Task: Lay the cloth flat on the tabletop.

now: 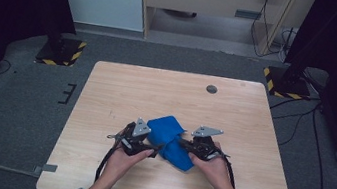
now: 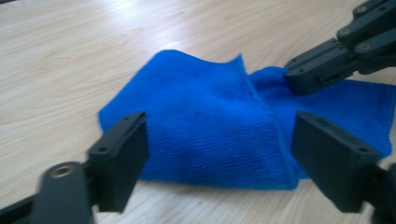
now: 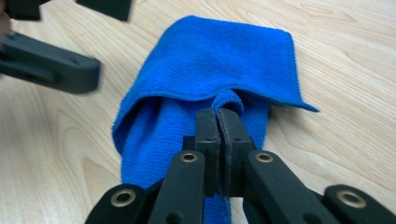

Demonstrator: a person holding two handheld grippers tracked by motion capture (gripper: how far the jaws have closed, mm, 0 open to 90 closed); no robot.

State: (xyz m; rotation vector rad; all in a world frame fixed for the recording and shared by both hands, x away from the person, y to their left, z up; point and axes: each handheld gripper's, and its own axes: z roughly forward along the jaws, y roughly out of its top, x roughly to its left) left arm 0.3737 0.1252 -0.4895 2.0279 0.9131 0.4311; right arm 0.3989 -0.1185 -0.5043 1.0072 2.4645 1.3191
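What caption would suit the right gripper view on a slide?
Right gripper pinched shut on a fold of the blue cloth lying on the wooden table.

The blue cloth [image 2: 215, 130] is a soft microfibre-like fabric with a fine ribbed, fuzzy nap and a stitched hem, matt all over. The desk [image 1: 122, 87] has a pale wood-grain top, smooth with a faint sheen, and carries a small round grey plug [image 1: 212, 89]. The left tongs [image 2: 219, 158] and right tongs [image 3: 218, 122] are matt black plastic with brass-coloured metal rivets, each topped by a dull grey plate [image 1: 142, 127]; the floor [image 1: 12, 111] is rough grey carpet.
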